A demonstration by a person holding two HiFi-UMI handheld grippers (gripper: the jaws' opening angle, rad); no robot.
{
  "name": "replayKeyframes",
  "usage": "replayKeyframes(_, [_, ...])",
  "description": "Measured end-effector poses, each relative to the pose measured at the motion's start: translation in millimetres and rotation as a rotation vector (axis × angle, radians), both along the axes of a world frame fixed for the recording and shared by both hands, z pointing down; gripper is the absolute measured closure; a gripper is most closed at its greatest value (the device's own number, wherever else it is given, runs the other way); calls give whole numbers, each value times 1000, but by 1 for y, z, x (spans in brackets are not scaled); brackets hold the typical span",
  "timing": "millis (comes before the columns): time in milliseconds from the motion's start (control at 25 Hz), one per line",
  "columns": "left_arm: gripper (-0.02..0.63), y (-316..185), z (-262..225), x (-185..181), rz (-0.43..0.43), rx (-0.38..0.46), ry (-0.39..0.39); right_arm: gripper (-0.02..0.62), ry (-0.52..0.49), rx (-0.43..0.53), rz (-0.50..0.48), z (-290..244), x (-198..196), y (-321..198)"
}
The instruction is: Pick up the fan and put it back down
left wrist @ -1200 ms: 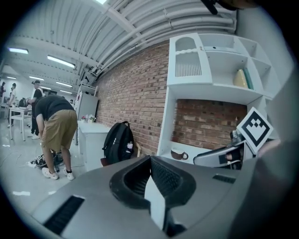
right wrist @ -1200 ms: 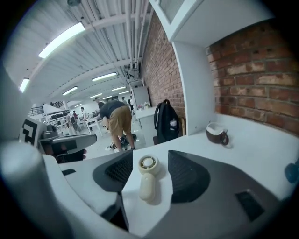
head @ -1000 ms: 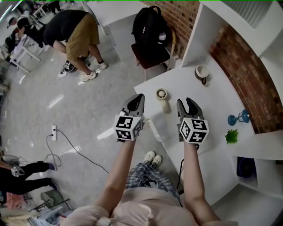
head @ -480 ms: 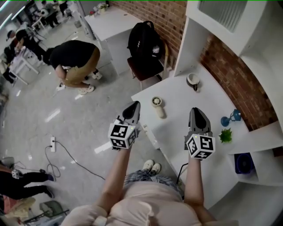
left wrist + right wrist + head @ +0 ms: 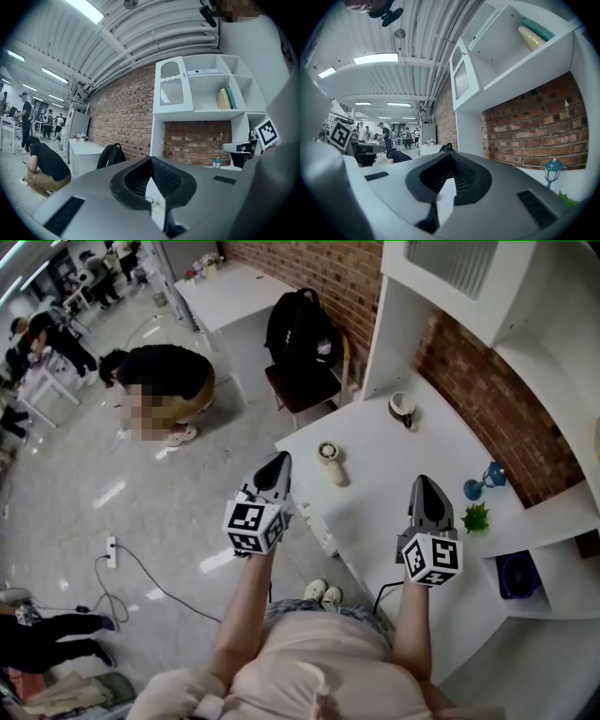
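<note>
person (image 5: 164, 381): crouched on the floor, far left
left gripper (image 5: 280, 459): fingers clenched tip to tip, nothing gripped; held level beside the table's left edge
backpack (image 5: 300, 329): black, on a chair behind the table
fan (image 5: 330, 458): small handheld, lying flat on the white table (image 5: 394, 465), ahead of and between the two grippers, well apart from both
mug (image 5: 403, 406): near the wall, behind the fan
right gripper (image 5: 426, 484): jaws have just been closing, now clenched on nothing; held level over the table
lantern (image 5: 484, 482): blue, by the brick wall
plant (image 5: 475, 517): green, just beside the lantern
</note>
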State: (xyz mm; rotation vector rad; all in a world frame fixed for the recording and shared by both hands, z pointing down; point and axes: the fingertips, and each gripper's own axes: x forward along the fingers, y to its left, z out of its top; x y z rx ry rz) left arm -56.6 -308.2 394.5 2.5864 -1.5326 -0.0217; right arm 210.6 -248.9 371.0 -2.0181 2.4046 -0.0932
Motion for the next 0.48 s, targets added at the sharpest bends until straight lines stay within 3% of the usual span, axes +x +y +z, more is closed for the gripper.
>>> replayKeyframes(480, [580,3,0,6,20,-3,9,581,27,-19,53,7,16,14])
